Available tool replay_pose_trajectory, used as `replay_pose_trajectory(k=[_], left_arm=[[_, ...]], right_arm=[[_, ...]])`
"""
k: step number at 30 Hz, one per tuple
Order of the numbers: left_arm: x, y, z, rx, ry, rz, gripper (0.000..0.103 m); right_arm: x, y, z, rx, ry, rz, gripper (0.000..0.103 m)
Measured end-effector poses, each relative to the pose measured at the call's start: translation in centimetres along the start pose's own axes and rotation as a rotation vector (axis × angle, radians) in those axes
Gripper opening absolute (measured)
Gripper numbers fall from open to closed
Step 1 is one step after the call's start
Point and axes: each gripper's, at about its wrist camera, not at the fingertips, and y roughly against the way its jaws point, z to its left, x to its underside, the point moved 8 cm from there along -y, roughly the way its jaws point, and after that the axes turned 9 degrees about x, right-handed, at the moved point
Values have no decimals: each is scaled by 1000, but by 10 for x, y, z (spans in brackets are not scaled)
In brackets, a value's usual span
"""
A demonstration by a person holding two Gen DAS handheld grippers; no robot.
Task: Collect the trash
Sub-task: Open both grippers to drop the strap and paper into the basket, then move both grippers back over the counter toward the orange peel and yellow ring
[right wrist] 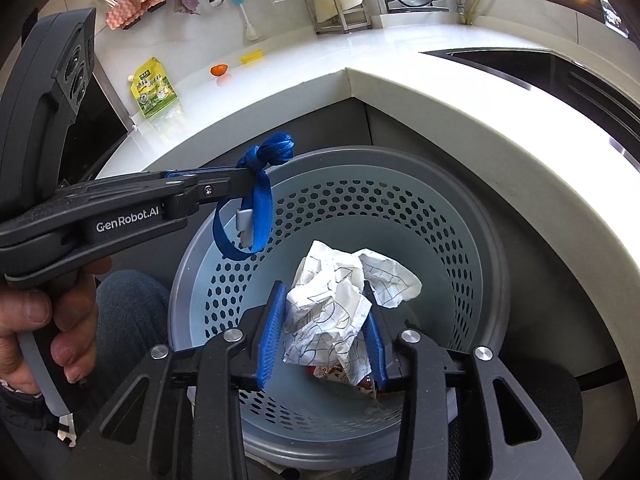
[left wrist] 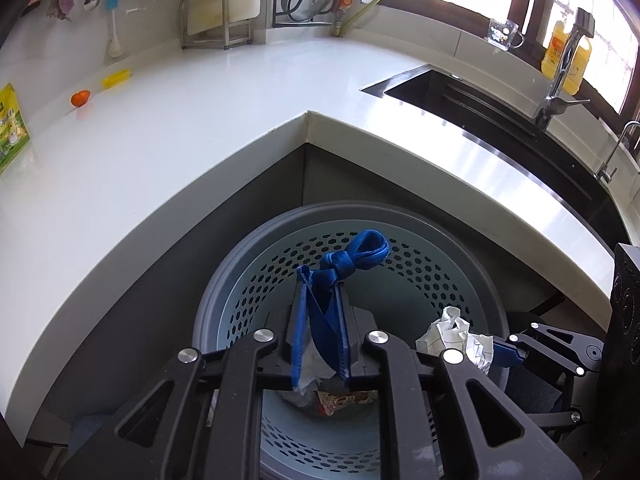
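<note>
Already some way along, by the look of it: wrappers lie at the bottom of the perforated bin (right wrist: pixel 420 240) under the counter corner. On the left, the left gripper (left wrist: pixel 320 300) is clamped on a knotted blue strap (left wrist: pixel 352 256), held above the bin. To the right, the right gripper (right wrist: pixel 326 320) pinches a crumpled paper ball (right wrist: pixel 340 292) over the opening; both await dropping. Far left on the counter (left wrist: pixel 180 120), an orange piece (left wrist: pixel 80 98), yellow scrap (left wrist: pixel 116 78) and green pouch (right wrist: pixel 154 88) remain.
</note>
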Motion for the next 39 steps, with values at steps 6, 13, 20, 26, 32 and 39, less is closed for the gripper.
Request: replay_pose_trajectory(k=[6,13,20,26,32,39], left_arm=[[-3,5,11,-36,34,-27,59],[-4,11,13,-47,60,-43,87],[-3,21,13,-46,64,-40,96],[0,30,11,-37,52,-40,96],[-4,43,13,-24,72,-65,96],[-12,57,14,14,94,-91,96]], right_arm=[[0,1,-3,0,-8,-2,60],[-3,4,-3,13,-18,-13,79],[-5,10,-1,4,-25,-6,91],[-8,21,-1,-3,-34,-25,91],[-15,34,3,-73,-44,-46,91],[-20,43,8,-114,-37,-62,91]])
